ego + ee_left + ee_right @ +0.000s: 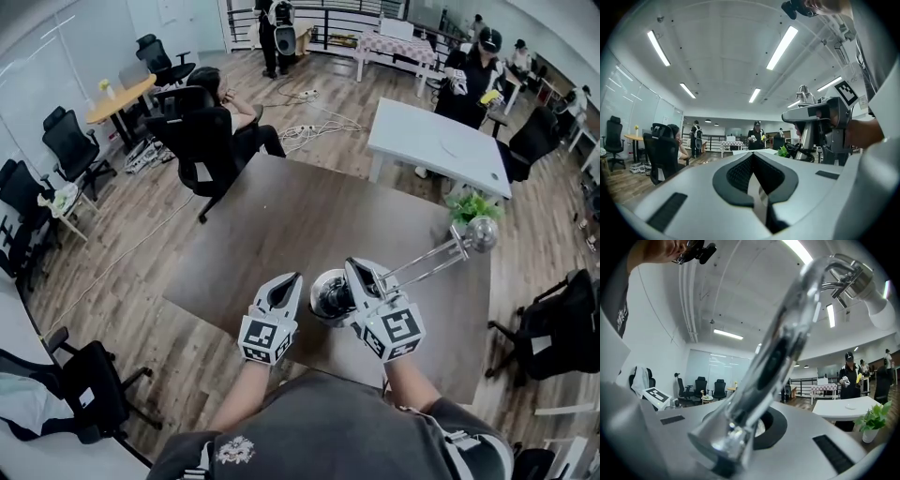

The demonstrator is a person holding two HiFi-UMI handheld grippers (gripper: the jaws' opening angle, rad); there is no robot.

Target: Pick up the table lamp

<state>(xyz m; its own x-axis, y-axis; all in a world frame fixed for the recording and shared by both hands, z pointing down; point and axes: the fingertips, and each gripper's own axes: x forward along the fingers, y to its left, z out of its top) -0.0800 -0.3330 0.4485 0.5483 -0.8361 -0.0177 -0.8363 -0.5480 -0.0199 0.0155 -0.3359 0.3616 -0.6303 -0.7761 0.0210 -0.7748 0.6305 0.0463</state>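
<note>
The table lamp (427,260) is held in the right gripper (361,274), whose jaws are closed on the shiny metal stem just above the round base (328,298). In the right gripper view the stem (783,343) is seen running from between the jaws up to the right, where the lamp's head (855,273) sits. The lamp is tipped well over. Its base lies near the person, over the near edge of the brown table (281,225), and its head (482,234) points to the far right, close to a small green plant (472,204). It appears to be clear of the tabletop.

The left gripper (291,283) is kept just left of the base, with its jaws together and nothing between them.

The lamp is judged to be stiff and fairly heavy at the base. The polished stem is likely to be slippery, so the lamp could turn or slide in the grip. The head end is probably the fragile part. A hold low on the stem, near the weight, is judged the soundest, and the base could be steadied with the free gripper.
</note>
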